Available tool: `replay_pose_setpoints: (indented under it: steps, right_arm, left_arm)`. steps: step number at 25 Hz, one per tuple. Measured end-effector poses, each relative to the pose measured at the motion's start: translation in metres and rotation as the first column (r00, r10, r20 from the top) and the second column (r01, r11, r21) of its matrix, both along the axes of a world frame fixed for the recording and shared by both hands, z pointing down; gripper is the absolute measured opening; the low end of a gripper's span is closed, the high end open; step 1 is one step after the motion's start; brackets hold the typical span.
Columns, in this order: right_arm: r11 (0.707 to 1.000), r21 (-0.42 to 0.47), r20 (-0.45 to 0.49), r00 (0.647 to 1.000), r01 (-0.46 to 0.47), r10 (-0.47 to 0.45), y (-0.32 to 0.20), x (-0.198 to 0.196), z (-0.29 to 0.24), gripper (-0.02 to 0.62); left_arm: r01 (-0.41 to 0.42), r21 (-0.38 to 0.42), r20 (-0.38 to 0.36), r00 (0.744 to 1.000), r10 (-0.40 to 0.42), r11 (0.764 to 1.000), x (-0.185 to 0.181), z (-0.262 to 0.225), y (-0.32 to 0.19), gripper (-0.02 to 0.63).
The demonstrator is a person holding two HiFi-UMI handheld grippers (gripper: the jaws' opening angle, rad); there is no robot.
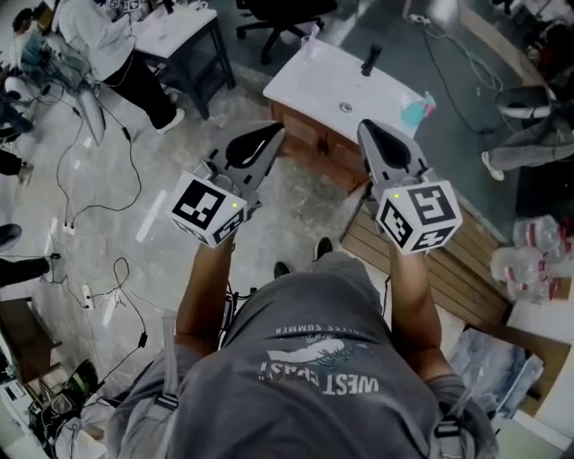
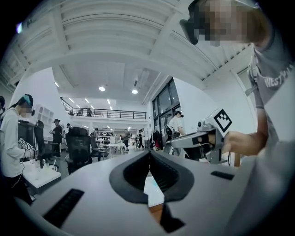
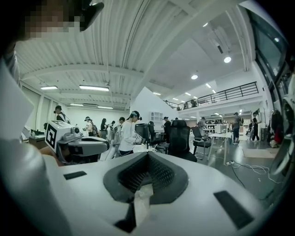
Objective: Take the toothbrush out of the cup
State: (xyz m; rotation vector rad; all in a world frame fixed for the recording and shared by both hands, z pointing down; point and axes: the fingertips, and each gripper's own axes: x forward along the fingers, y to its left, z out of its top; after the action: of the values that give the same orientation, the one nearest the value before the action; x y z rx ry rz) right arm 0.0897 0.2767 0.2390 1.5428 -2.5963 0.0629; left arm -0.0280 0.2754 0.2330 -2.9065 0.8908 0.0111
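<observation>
A teal cup (image 1: 413, 113) stands at the right end of a white washbasin counter (image 1: 309, 85), with something pale sticking out of its top; it is too small to tell whether that is the toothbrush. Both grippers are held level in the air in front of the person, short of the counter. The left gripper (image 1: 273, 131) (image 2: 148, 154) is shut with nothing in it. The right gripper (image 1: 366, 125) (image 3: 147, 157) is also shut and empty, and sits nearer the cup. Each gripper view shows the other gripper off to the side.
A black tap (image 1: 369, 59) and a clear bottle (image 1: 311, 43) stand on the counter. Wooden slats (image 1: 448, 260) lie on the floor at right beside plastic bags (image 1: 538, 255). Cables (image 1: 90, 215) run across the floor at left. A person (image 1: 99, 40) sits at a white desk (image 1: 179, 27).
</observation>
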Motion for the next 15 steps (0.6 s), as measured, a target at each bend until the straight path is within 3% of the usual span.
replay_pose_setpoints:
  steps: [15]
  right_arm:
    - [0.996, -0.016, 0.047, 0.995, 0.093, -0.092, -0.124, 0.017, 0.010, 0.011]
  left_arm:
    - [0.147, -0.028, 0.046, 0.988, -0.146, 0.989, -0.003, 0.012, -0.096, 0.000]
